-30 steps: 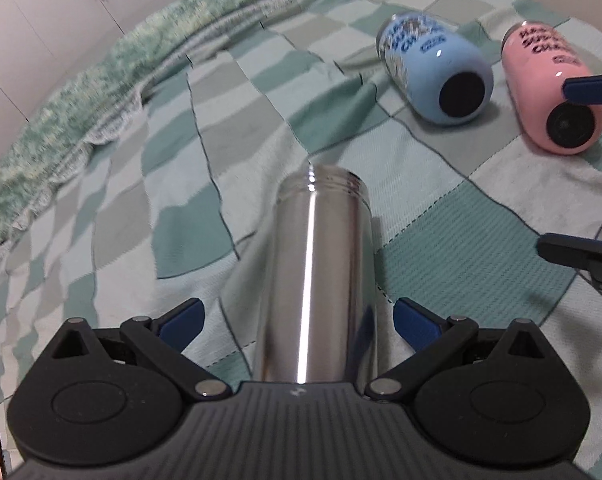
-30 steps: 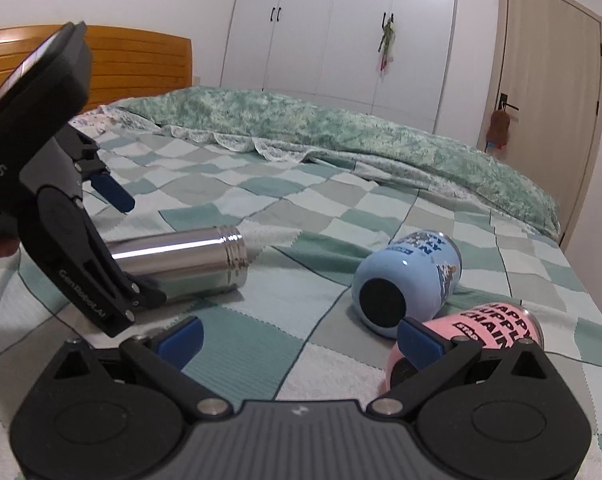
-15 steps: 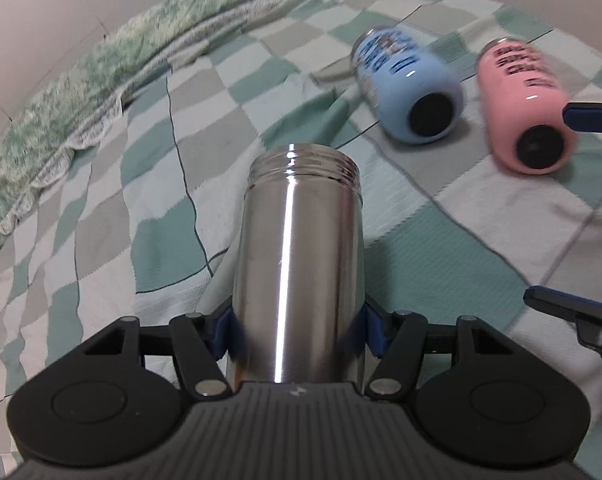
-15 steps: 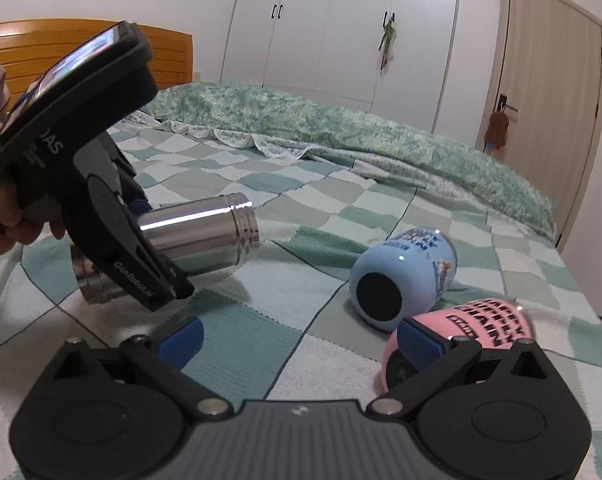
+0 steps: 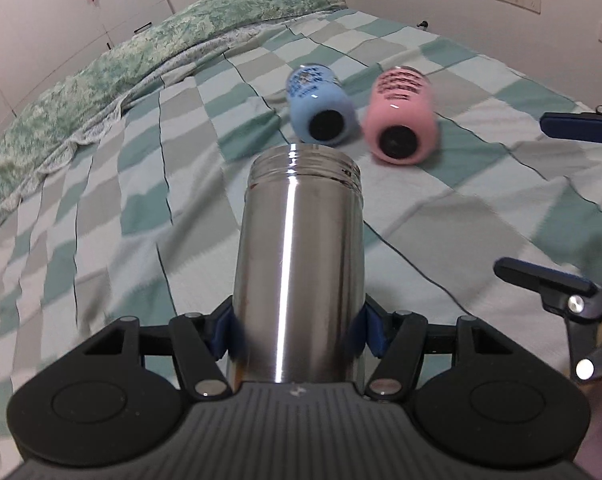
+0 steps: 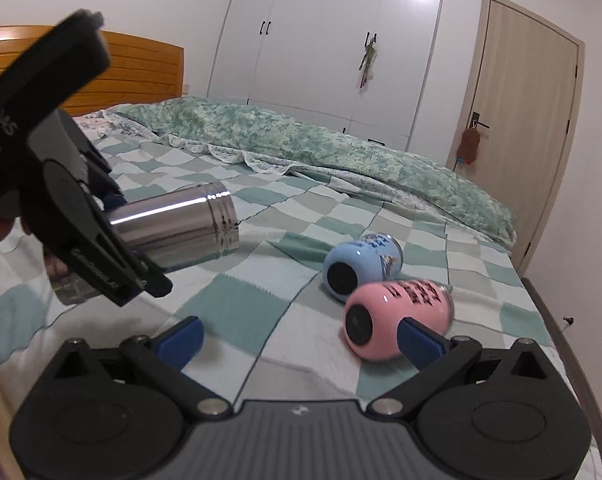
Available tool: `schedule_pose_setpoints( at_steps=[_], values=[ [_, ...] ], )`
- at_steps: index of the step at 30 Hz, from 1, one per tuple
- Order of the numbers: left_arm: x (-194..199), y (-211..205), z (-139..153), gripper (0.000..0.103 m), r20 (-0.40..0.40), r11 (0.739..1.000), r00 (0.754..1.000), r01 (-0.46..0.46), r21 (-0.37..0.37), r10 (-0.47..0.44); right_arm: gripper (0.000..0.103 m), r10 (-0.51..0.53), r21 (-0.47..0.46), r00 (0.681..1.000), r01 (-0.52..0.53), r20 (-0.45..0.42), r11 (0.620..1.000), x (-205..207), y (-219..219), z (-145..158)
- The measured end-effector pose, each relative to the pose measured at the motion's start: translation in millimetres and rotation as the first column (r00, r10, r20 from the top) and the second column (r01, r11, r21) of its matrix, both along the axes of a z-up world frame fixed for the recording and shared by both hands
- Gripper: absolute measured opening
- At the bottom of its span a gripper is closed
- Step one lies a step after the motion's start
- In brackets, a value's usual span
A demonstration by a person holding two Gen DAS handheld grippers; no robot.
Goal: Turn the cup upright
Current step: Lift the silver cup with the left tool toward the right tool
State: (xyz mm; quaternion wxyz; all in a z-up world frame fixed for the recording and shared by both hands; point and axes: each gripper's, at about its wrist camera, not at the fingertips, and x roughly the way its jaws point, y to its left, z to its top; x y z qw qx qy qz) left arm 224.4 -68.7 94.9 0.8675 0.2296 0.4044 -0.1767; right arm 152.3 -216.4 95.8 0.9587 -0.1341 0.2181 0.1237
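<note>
Left claw [image 5: 297,332], blue pads pinching the lower body of the steel cup [image 5: 299,264]; the cup is lifted clear of the checkered bed cover [image 5: 113,216], tilted, its threaded mouth pointing away from the claw. Centre: blue cup [image 6: 363,266] and pink cup [image 6: 397,322], both lying on their sides, touching, bases toward the cameras. Right claw [image 6: 301,338], spread wide and holding nothing, one pad just in front of the pink cup.

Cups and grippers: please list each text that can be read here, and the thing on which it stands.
Pink cup: dark capital lettering, blurred, not readable.
Blue cup: dark blue print, too blurred to read.
Left gripper: white lettering on its body and on its arm, both cut off and blurred.
Steel cup: no text.
</note>
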Motion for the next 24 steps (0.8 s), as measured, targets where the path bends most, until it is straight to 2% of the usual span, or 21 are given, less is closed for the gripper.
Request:
schedule_pose_setpoints(
  at_steps=[7, 16, 17, 18, 19, 24],
  values=[
    [-52.7, -6.3, -13.0, 0.063, -0.038, 0.998, 0.997, -0.062, -0.034, 0.060, 0.103, 0.021, 0.003, 1.000, -0.021, -0.003, 1.000, -50.3, -11.9, -0.7],
    [-80.5, -3.7, -31.5, 0.065, -0.078, 0.992, 0.990, -0.122, -0.041, 0.118, 0.103, 0.026, 0.002, 1.000, -0.026, -0.013, 1.000, -82.2, -19.3, -5.9],
    [-82.9, -3.3, -31.5, 0.075, -0.063, 0.992, 0.991, -0.124, -0.033, 0.122, 0.103, 0.025, 0.004, 1.000, -0.025, -0.015, 1.000, -83.8, -19.2, -6.3],
    [-85.4, -2.2, -30.0, 0.095, -0.041, 0.991, 0.991, -0.130, -0.029, 0.129, 0.103, 0.024, 0.005, 1.000, -0.023, -0.016, 1.000, -86.3, -18.9, -6.0],
    [-87.5, 0.1, -27.6, 0.102, -0.022, 0.990, 0.991, -0.136, -0.035, 0.135, 0.103, 0.022, 0.005, 1.000, -0.022, -0.016, 1.000, -87.9, -17.9, -5.8],
    [-97.4, 17.9, -12.2, 0.103, 0.009, 0.982, 0.988, -0.152, -0.113, 0.154, 0.103, 0.016, 0.005, 1.000, -0.016, -0.015, 1.000, -95.3, -16.5, -4.6]
  ],
)
